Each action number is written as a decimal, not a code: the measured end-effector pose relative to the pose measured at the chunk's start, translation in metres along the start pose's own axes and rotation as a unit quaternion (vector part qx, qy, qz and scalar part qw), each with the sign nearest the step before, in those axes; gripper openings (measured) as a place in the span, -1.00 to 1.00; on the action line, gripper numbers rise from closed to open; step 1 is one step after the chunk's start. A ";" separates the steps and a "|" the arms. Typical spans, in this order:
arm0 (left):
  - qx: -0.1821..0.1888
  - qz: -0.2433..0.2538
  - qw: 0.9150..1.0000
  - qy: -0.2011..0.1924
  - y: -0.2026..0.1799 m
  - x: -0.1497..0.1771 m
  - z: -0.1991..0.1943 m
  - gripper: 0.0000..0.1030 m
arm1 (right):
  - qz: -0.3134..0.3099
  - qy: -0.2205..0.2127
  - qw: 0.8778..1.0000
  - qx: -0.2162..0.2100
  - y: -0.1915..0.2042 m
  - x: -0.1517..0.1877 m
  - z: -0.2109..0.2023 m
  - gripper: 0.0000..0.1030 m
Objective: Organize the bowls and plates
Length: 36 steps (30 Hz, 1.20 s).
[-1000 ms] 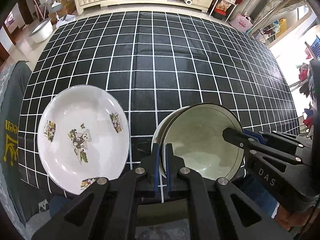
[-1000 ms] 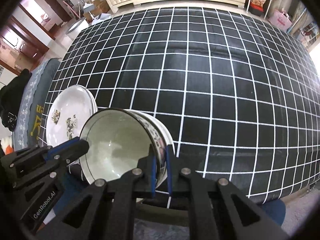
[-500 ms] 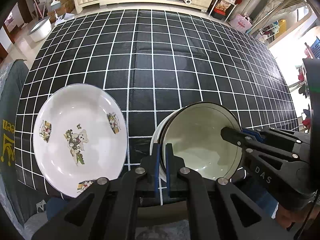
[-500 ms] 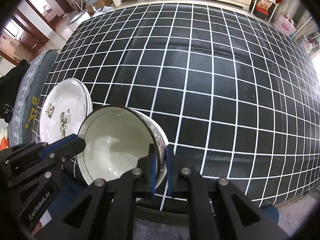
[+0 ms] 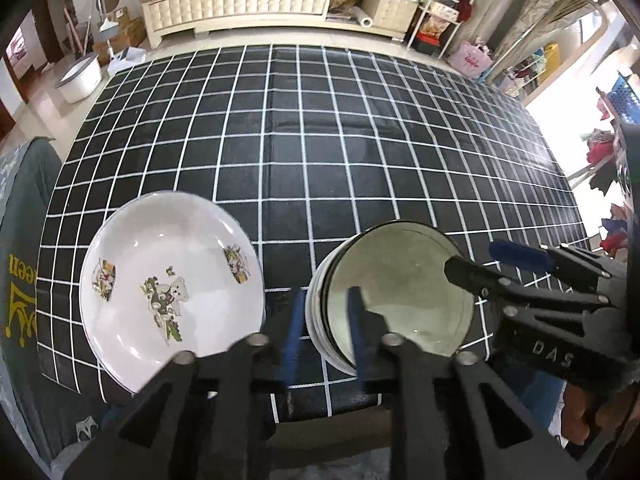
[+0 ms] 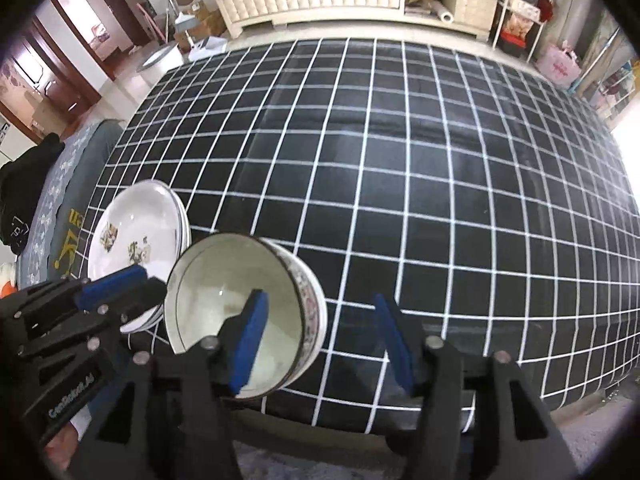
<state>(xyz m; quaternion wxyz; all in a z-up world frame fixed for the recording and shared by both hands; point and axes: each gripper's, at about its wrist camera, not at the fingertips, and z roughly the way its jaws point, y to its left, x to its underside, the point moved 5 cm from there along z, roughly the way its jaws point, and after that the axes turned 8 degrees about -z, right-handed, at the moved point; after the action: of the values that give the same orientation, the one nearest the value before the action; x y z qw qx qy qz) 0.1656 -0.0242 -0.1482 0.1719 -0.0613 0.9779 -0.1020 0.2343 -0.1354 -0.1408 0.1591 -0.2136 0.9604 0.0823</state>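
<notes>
A white plate (image 5: 172,292) with a bear print lies near the front left of the black checked table (image 5: 320,140). In the right wrist view it tops a small stack of plates (image 6: 136,236). Beside it to the right stand nested bowls (image 5: 400,300) with dark rims and a flowered outer wall (image 6: 308,300). My left gripper (image 5: 324,314) straddles the bowls' left rim; its jaws are opening and the pads stand off the rim. My right gripper (image 6: 320,304) straddles the right rim, also opening, one pad inside the bowl and the other well clear. Each gripper shows in the other's view: right gripper (image 5: 486,260), left gripper (image 6: 138,286).
The table's near edge runs just below the dishes. A grey cloth-covered seat (image 5: 20,280) stands at the left. Beyond the far edge are a cream cabinet (image 5: 240,4), a white basin (image 5: 80,78) on the floor and a pink bag (image 5: 472,60).
Both grippers were shut on the bowl's rim, one on each side; now their jaws have parted, the right wider than the left. The bowls stay in place beside the plate.
</notes>
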 end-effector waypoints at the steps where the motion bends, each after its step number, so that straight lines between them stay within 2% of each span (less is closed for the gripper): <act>1: 0.004 0.002 1.000 -0.004 0.000 0.000 -0.003 -0.40 | -0.002 -0.004 1.000 0.001 0.000 0.000 -0.002 0.23; 3: 0.008 0.008 1.000 -0.014 -0.001 0.000 -0.009 -0.21 | -0.006 -0.011 1.000 0.011 0.000 0.000 -0.007 0.28; 8: 0.017 0.016 0.999 -0.030 0.001 0.004 -0.018 0.03 | -0.011 -0.018 0.999 0.035 0.001 0.005 -0.010 0.29; 12: 0.035 0.012 0.999 -0.019 0.006 0.009 -0.015 0.04 | 0.013 -0.027 0.998 0.049 -0.002 0.016 -0.010 0.30; 15: 0.067 0.011 0.998 -0.013 0.010 0.013 -0.007 0.04 | 0.030 -0.039 0.998 0.046 -0.001 0.026 -0.012 0.30; 25: 0.103 0.019 0.993 0.053 0.016 0.018 0.029 0.04 | 0.084 0.001 0.996 0.002 0.001 0.036 0.020 0.30; 30: 0.126 0.033 0.988 0.086 0.010 0.015 0.047 0.04 | 0.115 0.019 0.993 -0.023 -0.002 0.034 0.036 0.30; 36: 0.134 0.047 0.984 0.109 0.006 0.012 0.066 0.04 | 0.120 0.026 0.992 -0.029 -0.002 0.032 0.047 0.30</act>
<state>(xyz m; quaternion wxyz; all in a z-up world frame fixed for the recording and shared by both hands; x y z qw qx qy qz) 0.1773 -0.0318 -0.2144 0.0759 0.0200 0.9700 -0.2299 0.2210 -0.1390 -0.1960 0.1172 -0.1028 0.9800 0.1233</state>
